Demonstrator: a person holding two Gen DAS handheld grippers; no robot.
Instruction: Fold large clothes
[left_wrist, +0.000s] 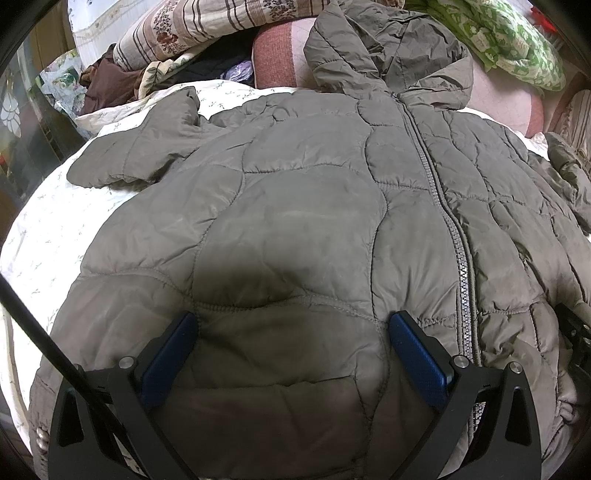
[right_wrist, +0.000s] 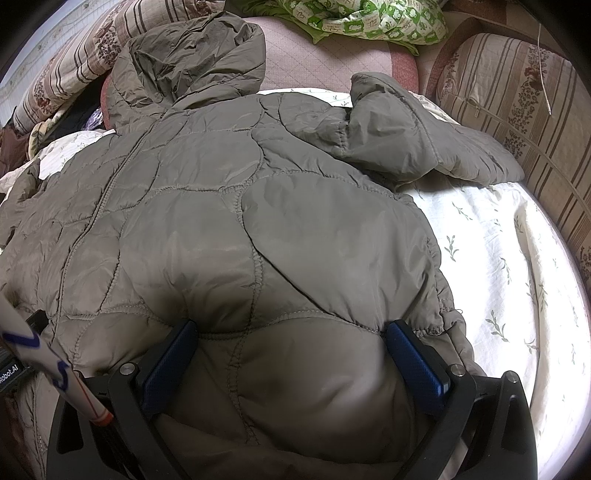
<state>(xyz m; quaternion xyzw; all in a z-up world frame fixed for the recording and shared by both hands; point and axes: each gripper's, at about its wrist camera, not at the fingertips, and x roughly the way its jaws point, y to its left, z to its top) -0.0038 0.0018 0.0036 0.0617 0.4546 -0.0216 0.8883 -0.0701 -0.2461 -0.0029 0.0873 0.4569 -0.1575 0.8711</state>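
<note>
An olive quilted hooded jacket (left_wrist: 303, 206) lies front up on a white bed sheet (left_wrist: 48, 236), zipper (left_wrist: 454, 236) closed, hood (left_wrist: 388, 55) toward the pillows. Its left sleeve (left_wrist: 140, 151) lies out to the side; in the right wrist view the other sleeve (right_wrist: 413, 144) is bent over near the shoulder. My left gripper (left_wrist: 293, 325) is open, its blue pads (left_wrist: 173, 354) resting over the jacket's hem left of the zipper. My right gripper (right_wrist: 291, 332) is open over the jacket (right_wrist: 258, 221) hem near its right edge.
Striped floral pillows (left_wrist: 192, 26), a pink cushion (left_wrist: 280, 51) and a green patterned quilt (right_wrist: 369, 18) line the head of the bed. A striped bolster (right_wrist: 517, 96) runs along the right side. The sheet (right_wrist: 498, 266) lies bare right of the jacket. Dark clothes (left_wrist: 110, 81) sit at the far left.
</note>
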